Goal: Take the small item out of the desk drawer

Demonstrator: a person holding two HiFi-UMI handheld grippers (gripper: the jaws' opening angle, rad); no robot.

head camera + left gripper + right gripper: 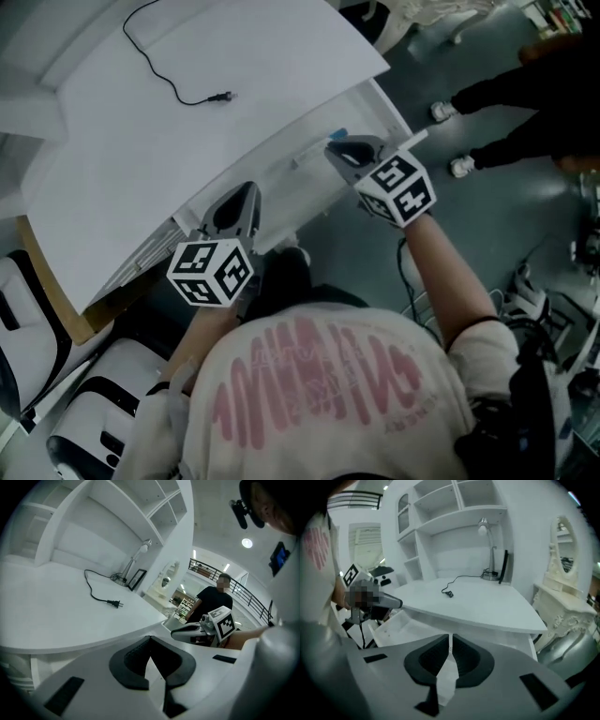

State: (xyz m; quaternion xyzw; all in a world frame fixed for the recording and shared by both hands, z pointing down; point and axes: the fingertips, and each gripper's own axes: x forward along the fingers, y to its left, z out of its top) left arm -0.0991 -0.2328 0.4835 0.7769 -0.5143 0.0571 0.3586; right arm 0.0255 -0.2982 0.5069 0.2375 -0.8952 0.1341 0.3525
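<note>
Under the front edge of the white desk (187, 122) a white drawer (391, 632) stands pulled out; its inside looks bare in the right gripper view. The head view shows a small bluish thing (339, 133) at the drawer's far end, too small to identify. My right gripper (336, 148) hovers just over that end, jaws shut and empty (450, 638). My left gripper (246, 195) hangs at the desk's front edge, further left. Its jaws (150, 640) meet at the tips with nothing between them. Each gripper sees the other across the drawer.
A black cable with a plug (220, 96) lies on the desk top. A desk lamp (485, 527) and shelves stand at the back. A person in black (213, 599) stands right of the desk. A white chair (84, 412) is at lower left.
</note>
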